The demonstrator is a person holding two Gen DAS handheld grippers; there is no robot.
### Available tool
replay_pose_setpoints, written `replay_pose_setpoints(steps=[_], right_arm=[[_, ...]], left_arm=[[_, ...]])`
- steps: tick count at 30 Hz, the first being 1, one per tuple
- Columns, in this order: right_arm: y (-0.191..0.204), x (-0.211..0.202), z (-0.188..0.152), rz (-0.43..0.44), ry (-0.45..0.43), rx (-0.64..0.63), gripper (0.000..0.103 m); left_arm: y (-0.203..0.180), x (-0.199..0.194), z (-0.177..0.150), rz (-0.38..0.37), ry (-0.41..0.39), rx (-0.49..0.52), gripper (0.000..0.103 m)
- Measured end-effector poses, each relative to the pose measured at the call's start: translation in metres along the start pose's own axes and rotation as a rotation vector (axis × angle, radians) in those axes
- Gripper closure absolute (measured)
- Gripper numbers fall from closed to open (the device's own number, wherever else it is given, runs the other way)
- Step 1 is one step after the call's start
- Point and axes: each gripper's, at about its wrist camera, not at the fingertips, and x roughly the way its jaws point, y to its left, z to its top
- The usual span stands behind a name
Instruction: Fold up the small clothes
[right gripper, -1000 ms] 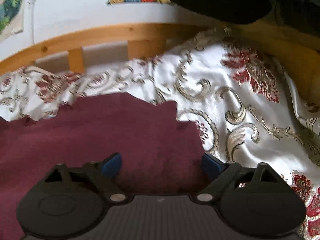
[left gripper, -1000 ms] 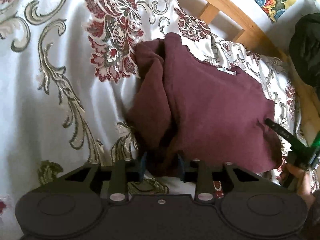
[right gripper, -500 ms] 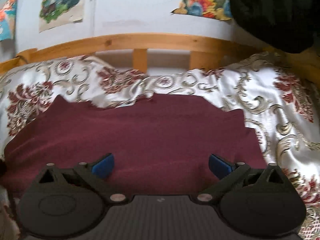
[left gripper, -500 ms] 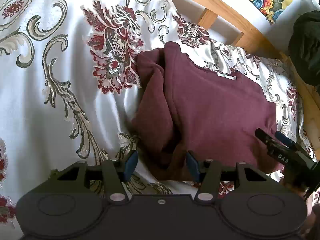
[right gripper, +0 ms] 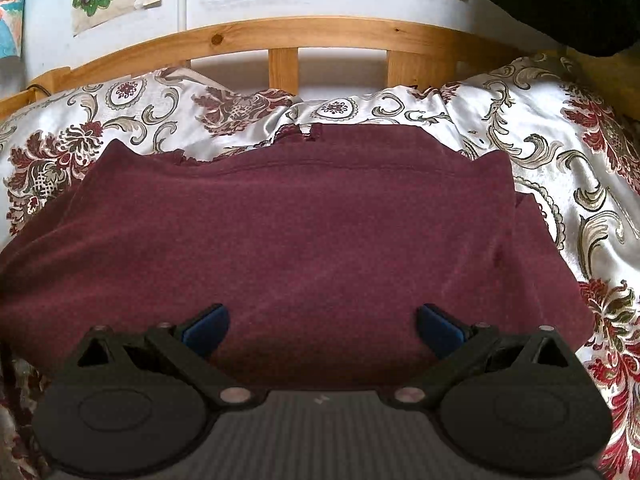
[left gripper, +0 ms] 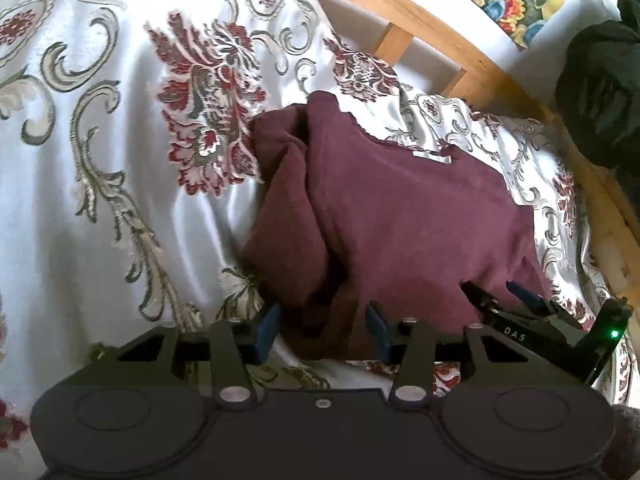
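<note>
Maroon garment [right gripper: 304, 232] on floral bedspread [left gripper: 100, 168]

Left gripper [left gripper: 320, 330] jaws closing, fabric bunched between; right gripper [right gripper: 322, 326] jaws spread wide.

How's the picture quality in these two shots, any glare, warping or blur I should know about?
Left wrist view: bright glare washes out the bedspread, and the fisheye bends the wooden rail. Right wrist view: softer light, the maroon garment a little blurry, the same rail arched, corners darkened.
</note>
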Motion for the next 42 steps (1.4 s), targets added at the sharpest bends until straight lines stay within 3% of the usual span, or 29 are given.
replay_pose_setpoints(steps=[2, 7, 8, 9, 11, 16, 25, 31, 33, 36, 42], right_arm=[[0.000, -0.001, -0.001, -0.001, -0.003, 0.000, 0.001], [-0.001, -0.001, -0.002, 0.002, -0.007, 0.003, 0.001], [-0.001, -0.001, -0.002, 0.002, -0.008, 0.003, 0.001], [-0.001, -0.001, -0.002, 0.001, -0.008, 0.003, 0.001], [0.000, -0.001, -0.002, 0.001, -0.008, 0.003, 0.001], [-0.001, -0.001, -0.002, 0.004, -0.012, 0.005, 0.001], [0.000, -0.001, -0.003, 0.004, -0.014, 0.008, 0.001], [-0.001, -0.001, -0.003, 0.007, -0.020, 0.009, 0.001], [-0.001, -0.001, -0.003, 0.008, -0.021, 0.010, 0.001], [-0.001, -0.001, -0.003, 0.008, -0.022, 0.010, 0.001], [-0.001, -0.001, -0.003, 0.008, -0.023, 0.011, 0.000]], left_arm=[[-0.004, 0.003, 0.000, -0.009, 0.007, 0.019, 0.071], [-0.012, 0.008, 0.000, -0.020, 0.001, 0.076, 0.075], [-0.011, 0.010, 0.000, -0.020, 0.010, 0.071, 0.079], [-0.010, 0.011, 0.000, -0.019, 0.020, 0.062, 0.089], [-0.005, 0.012, 0.000, -0.010, 0.031, 0.028, 0.096], [-0.002, 0.002, -0.007, 0.001, 0.000, -0.031, 0.098], [0.004, 0.006, -0.013, -0.001, 0.039, -0.066, 0.095], [-0.002, -0.003, -0.007, 0.012, -0.009, -0.030, 0.065], [-0.004, -0.008, -0.005, 0.010, -0.045, -0.018, 0.045], [-0.006, -0.015, 0.000, -0.020, -0.117, -0.018, 0.026], [-0.007, -0.005, 0.017, -0.041, -0.185, 0.005, 0.002]])
